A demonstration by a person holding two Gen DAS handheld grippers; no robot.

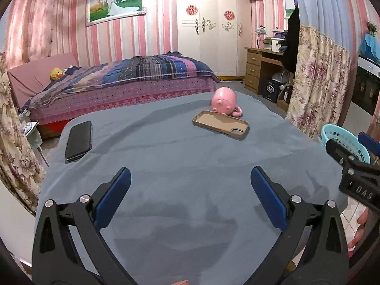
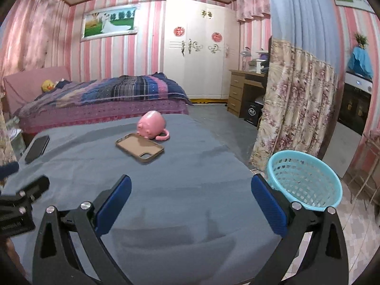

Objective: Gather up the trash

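Observation:
A turquoise plastic basket (image 2: 306, 181) stands on the floor off the table's right edge; its rim (image 1: 342, 142) also shows in the left wrist view. On the blue-grey cloth lie a tan phone case (image 1: 220, 124) (image 2: 140, 147), a pink octopus-shaped cup (image 1: 224, 101) (image 2: 152, 125) on its side just behind it, and a black phone (image 1: 79, 140) (image 2: 37, 149) at the far left. My left gripper (image 1: 190, 178) hovers open over bare cloth near the front. My right gripper (image 2: 191, 185) is open too, nothing between its fingers, with the basket beside its right finger.
The table (image 1: 185, 156) is covered by blue-grey cloth. A bed (image 1: 123, 80) lies behind it, a white wardrobe (image 1: 211, 28) and wooden desk (image 1: 261, 66) stand at the back right. A floral curtain (image 2: 294, 109) hangs right of the table, above tiled floor.

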